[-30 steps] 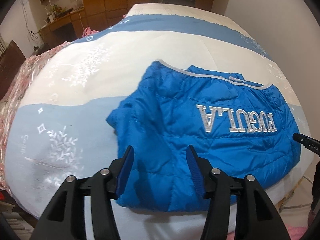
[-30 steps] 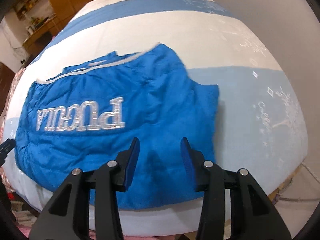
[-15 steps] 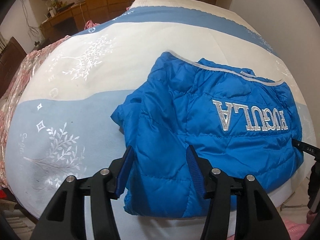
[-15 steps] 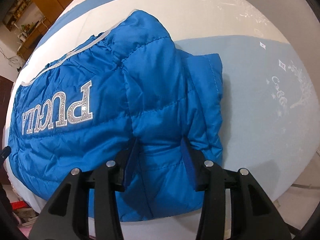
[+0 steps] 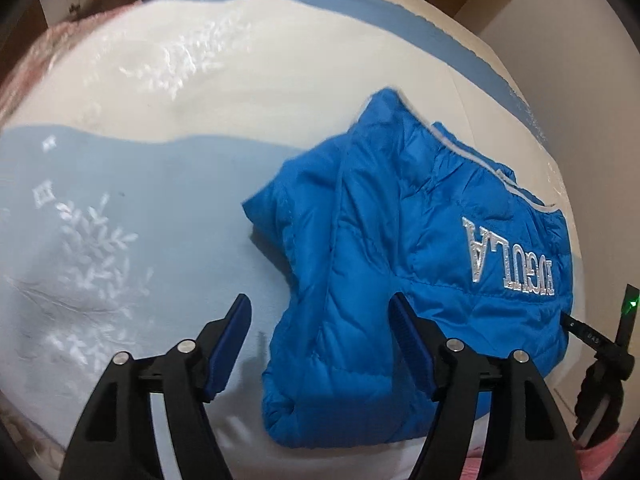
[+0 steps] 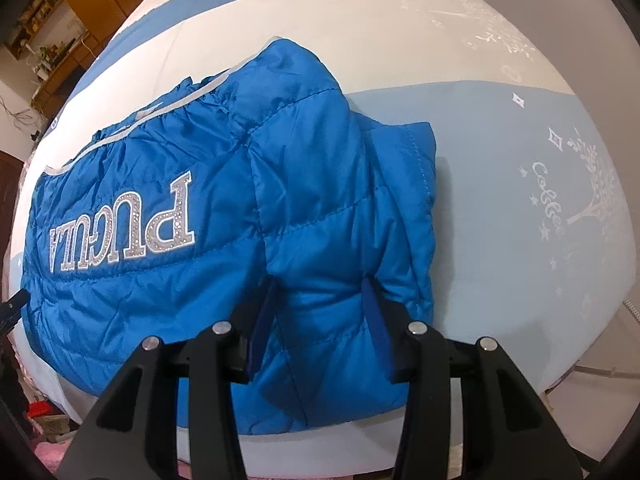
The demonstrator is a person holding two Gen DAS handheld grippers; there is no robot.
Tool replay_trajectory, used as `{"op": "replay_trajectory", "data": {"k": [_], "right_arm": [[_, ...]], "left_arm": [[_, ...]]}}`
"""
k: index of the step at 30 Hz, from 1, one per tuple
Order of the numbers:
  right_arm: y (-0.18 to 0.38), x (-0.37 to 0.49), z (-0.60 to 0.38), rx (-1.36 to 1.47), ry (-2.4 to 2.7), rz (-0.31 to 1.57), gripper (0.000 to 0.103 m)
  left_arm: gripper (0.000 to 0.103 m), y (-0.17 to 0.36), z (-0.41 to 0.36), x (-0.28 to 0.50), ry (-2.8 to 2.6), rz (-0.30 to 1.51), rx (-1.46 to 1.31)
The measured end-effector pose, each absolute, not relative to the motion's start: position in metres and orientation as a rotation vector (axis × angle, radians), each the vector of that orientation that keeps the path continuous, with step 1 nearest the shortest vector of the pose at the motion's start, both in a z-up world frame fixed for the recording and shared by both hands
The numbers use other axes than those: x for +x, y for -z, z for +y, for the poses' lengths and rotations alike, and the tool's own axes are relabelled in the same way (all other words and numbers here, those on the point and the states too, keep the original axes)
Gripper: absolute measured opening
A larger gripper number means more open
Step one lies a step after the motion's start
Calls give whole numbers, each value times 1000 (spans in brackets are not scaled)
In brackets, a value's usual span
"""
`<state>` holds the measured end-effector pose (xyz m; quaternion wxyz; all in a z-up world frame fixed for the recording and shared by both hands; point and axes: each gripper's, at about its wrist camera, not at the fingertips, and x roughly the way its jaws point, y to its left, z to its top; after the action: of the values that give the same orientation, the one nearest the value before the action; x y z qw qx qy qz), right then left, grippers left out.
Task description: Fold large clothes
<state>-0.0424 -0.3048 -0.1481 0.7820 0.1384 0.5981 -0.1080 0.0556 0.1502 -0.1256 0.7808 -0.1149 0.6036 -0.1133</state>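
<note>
A bright blue puffer jacket (image 5: 392,248) with silver "PUGULA" lettering lies flat on the bed, sleeves folded in; it also shows in the right wrist view (image 6: 240,208). My left gripper (image 5: 320,312) is open, its right finger over the jacket's near left edge and its left finger over the bare cover. My right gripper (image 6: 318,292) is open, with both fingers pressed down into the jacket's near right part; the padded fabric bulges between the jaws.
The bed cover (image 5: 152,208) is white and light blue with a snowflake print and falls away at the near edge. A white wall (image 6: 580,8) stands to the right. Wooden furniture (image 6: 52,32) is far back left. The other gripper's tip (image 5: 592,340) shows at the jacket's right.
My left gripper swung left and lower, so the jacket now sits to its right. My right gripper moved forward and down until its fingers sank into the jacket's right side.
</note>
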Motion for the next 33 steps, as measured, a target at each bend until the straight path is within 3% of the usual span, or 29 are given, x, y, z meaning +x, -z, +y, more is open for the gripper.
{"op": "replay_trajectory", "data": {"k": [8,12,15,17,25,33], "right_arm": [[155,-37,-298,279,240,1297,44],[158,-36,-297,280,267,1310,44],[158,-34,-296,269,280,1324,44],[153,-34,-297,275,287,1332,44],[104,-38,-293,176,309,1250,48],[79,-50,-307,199,297,1259,48]], "left_arm": [[72,160,146,55,322,1366,-377],[44,154,146,50,346,1348,-413],[30,139,139,45,341,1317,-383],[27,126,130,43,347,1292,-353],[25,59,99,38,407,1213,-291],[25,0,13,28,527,1156,-126]]}}
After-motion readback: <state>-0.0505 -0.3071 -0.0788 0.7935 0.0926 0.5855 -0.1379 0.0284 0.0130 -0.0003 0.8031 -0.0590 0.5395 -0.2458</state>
